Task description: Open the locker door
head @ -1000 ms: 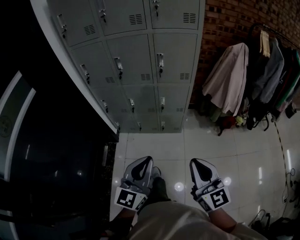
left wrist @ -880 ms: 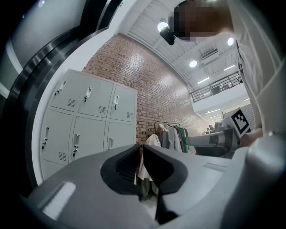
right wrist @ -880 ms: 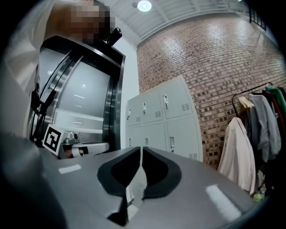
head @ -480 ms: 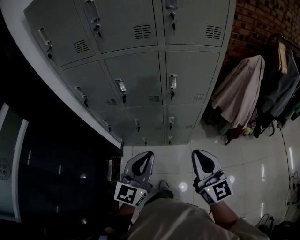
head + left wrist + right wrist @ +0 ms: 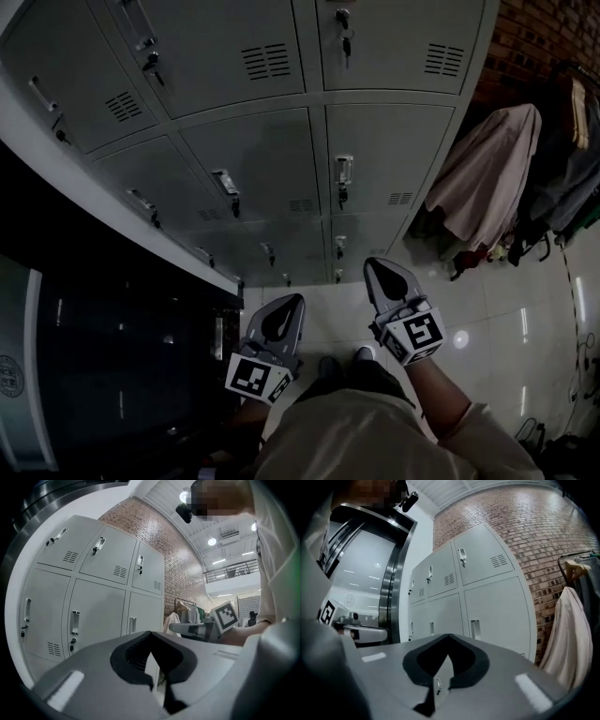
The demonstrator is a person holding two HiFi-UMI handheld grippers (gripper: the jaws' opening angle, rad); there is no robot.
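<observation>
A bank of grey metal lockers [image 5: 281, 141] stands in front of me, every door shut, each with a small latch handle such as the handle [image 5: 343, 171] on the right column. My left gripper [image 5: 295, 302] hangs low by the person's body, shut and empty, well short of the lockers. My right gripper [image 5: 375, 265] is held a little higher and further forward, also shut with nothing in it, pointing at the lower locker rows. In the left gripper view the gripper [image 5: 151, 634] has its jaws together before the lockers [image 5: 93, 611]. The right gripper [image 5: 449, 637] faces the lockers [image 5: 492, 606] likewise.
Coats [image 5: 487, 178] hang on a rack to the right of the lockers, against a brick wall [image 5: 525, 37]. A dark glass-and-metal door frame [image 5: 112, 356] stands at the left. Glossy white floor tiles [image 5: 506, 319] lie below.
The lockers have grown larger in the head view as the person came nearer. The right gripper has risen and moved forward; the left gripper has barely shifted.
</observation>
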